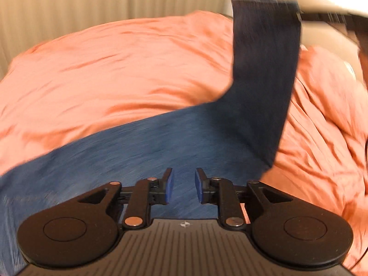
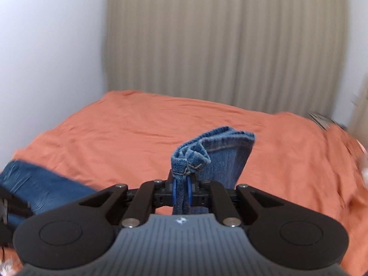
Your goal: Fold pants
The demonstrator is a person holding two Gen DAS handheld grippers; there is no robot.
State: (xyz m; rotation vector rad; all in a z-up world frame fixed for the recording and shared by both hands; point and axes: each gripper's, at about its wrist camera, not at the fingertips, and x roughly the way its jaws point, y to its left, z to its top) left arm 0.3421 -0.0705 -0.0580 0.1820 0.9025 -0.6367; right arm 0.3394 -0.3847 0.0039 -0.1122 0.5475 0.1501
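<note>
- Denim is what I have hold of: my right gripper (image 2: 182, 185) is clamped tight on a bunched hem of the pants (image 2: 214, 154), the blue pads pressing the cloth from both sides, with the cuff standing up beyond my fingertips.
- My left gripper (image 1: 183, 185) has its fingers a little apart with nothing between them; the blue pads (image 1: 169, 181) hang just above the denim without pinching it.
- From the left wrist view the pants lie spread on the orange bedspread (image 1: 115, 69), a broad band running from lower left across under my left fingers, then one leg rising steeply towards the upper right, where it is lifted off the bed.
- I judge that the lifted leg is the part my right hand carries, so the garment's long axis runs from under my left fingers up to my right ones.
- My left hand is nearer the flat part, which lies directly below and ahead of it; the right owns the free end.
- Next, as I see it, the raised hem has to travel along that axis and come down over the flat portion.
- Both views are smeared, so I cannot tell how neatly the layers are stacked.
</note>
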